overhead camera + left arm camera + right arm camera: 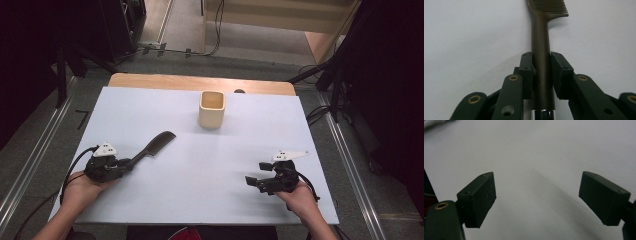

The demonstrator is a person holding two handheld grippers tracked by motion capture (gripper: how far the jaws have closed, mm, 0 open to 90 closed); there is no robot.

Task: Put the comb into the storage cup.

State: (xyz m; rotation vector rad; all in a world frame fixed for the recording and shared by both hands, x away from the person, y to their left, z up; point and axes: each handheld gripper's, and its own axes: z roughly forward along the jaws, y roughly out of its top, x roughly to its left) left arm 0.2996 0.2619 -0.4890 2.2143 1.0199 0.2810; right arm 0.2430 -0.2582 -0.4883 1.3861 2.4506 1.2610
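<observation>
Left hand: at the lower left of the high view we see the person's left hand (82,190) wrapped round the back of the left gripper (131,162).
Left gripper: we find its jaws pressed tight on the handle of a dark brown plastic comb (155,145); in the left gripper view the two pads pinch that handle from both sides, and the left gripper (541,67) has no gap left over.
Comb: we follow the comb (541,45) up the middle of the left gripper view to fine teeth at the top edge; in the high view it slants from the jaws toward upper right, left of centre.
Right hand: at the lower right of the high view we spot the right hand (300,197) behind the right gripper (253,181).
Right gripper: we see its jaws spread wide with nothing between them; in the right gripper view the right gripper (537,197) frames bare white surface.
Table: we look down on a white sheet over a wooden table (200,170).
Cup: farther off, upper centre, we have a cream square-mouthed cup (212,109) standing upright, well apart from both grippers.
</observation>
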